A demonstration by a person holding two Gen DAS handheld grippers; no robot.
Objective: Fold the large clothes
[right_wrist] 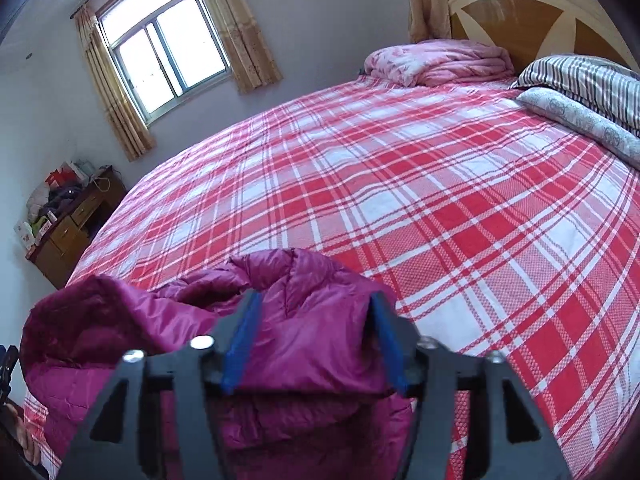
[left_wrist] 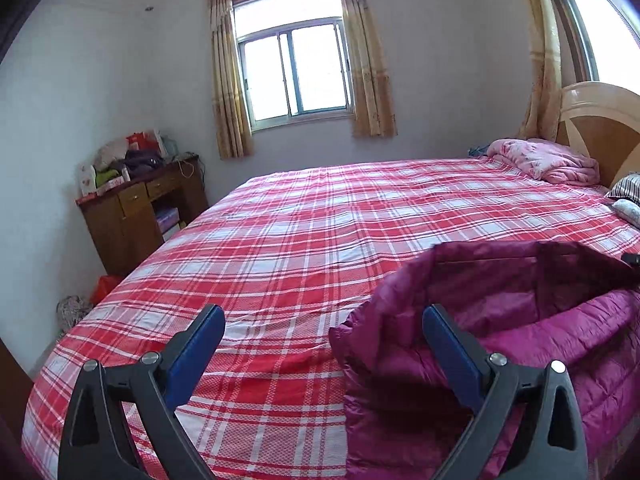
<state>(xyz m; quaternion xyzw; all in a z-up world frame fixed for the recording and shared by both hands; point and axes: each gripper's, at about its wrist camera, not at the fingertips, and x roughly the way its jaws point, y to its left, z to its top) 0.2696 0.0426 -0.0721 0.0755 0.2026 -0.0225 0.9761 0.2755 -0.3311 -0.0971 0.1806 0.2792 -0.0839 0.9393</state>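
A magenta quilted down jacket (left_wrist: 520,320) lies bunched on the near part of a bed with a red and white plaid sheet (left_wrist: 280,220). My left gripper (left_wrist: 322,318) is open wide just above the sheet. Its right finger is over the jacket's left edge, its left finger over bare sheet. In the right wrist view the jacket (right_wrist: 120,320) is heaped up close to the camera. My right gripper (right_wrist: 316,300) is open, and a raised fold of the jacket lies between its blue pads without being pinched. The plaid sheet (right_wrist: 440,200) stretches away beyond it.
A folded pink quilt (left_wrist: 544,158) (right_wrist: 440,62) and a striped pillow (right_wrist: 580,76) lie by the wooden headboard (right_wrist: 520,8). A cluttered wooden cabinet (left_wrist: 132,216) stands by the far wall left of the bed. A curtained window (left_wrist: 296,72) is behind.
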